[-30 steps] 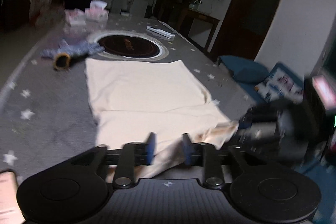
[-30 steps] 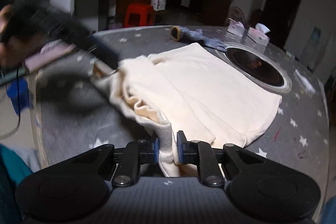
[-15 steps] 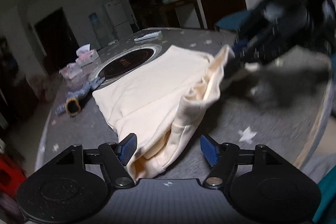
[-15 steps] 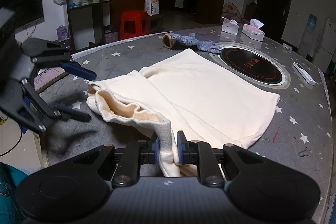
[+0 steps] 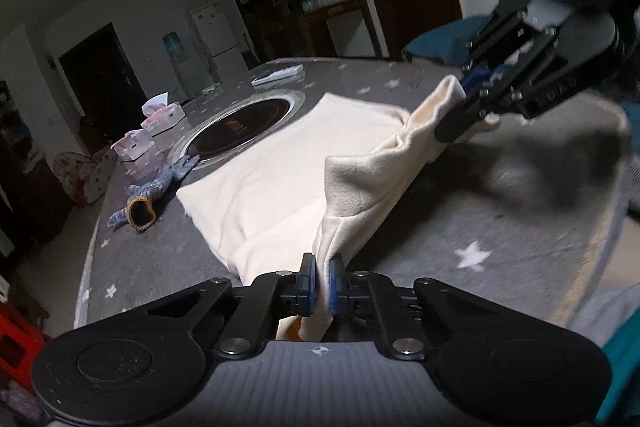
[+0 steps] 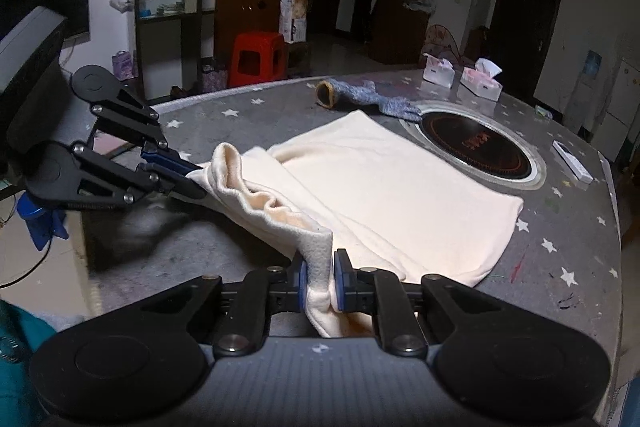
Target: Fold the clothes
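A cream, fleecy garment of soft, matte knit lies mostly flat on the round table, its near hem lifted into a rumpled ridge with a ribbed, slightly yellower inner face. The left gripper, black with blue pads, has its jaws pressed nearly together on one raised corner of that hem, the fabric squeezed into a thin vertical fold between the pads. The right gripper, of the same build, pinches the other end of the hem, a thicker roll of fleece filling the narrow gap between its pads. Each gripper shows in the other's view, clamped at the opposite end of the lifted edge, which sags between them. The table wears a grey cloth printed with white stars and has a round black glass cooktop with a metal rim set in its middle, just beyond the garment. A blue-and-white speckled knit glove with a tan cuff lies near the far corner, and two pink-and-white tissue boxes stand beyond it. The room is dim, with dark wooden shelves, dark doors and a red plastic stool.
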Demonstrator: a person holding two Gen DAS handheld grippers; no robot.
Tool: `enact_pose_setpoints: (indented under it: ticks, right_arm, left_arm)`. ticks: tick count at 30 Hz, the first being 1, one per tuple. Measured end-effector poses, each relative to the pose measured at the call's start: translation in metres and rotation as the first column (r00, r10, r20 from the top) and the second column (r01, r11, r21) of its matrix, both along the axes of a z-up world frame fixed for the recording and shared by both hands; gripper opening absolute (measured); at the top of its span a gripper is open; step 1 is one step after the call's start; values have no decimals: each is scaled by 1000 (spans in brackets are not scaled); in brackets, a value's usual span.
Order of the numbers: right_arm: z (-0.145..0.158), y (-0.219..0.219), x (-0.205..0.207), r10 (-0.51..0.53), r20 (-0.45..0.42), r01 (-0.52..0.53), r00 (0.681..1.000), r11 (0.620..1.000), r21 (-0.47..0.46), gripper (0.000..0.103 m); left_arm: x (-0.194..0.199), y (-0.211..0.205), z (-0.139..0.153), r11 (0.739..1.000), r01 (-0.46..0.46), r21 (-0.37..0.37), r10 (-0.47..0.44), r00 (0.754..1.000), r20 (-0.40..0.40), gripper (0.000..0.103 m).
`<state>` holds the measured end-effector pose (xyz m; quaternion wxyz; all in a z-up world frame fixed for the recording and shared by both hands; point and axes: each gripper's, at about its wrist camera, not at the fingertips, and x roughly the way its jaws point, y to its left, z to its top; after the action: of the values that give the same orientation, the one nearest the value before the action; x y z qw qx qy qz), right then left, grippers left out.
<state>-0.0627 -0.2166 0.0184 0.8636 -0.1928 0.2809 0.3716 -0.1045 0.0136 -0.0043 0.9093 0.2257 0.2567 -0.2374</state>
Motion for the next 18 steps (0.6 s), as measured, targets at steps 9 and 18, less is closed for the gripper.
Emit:
enact_pose_setpoints:
  ticks: [9, 18]
  right_arm:
    - [38, -19, -70, 72, -12, -72, 997, 997, -7, 12]
    - [62, -20, -53, 70, -23, -69, 997, 998, 10, 11]
  left_arm:
    - [-71, 9, 48, 991, 121, -62, -122, 992, -23, 7]
    - [-24, 12, 69, 991, 80, -109, -86, 995, -44, 6]
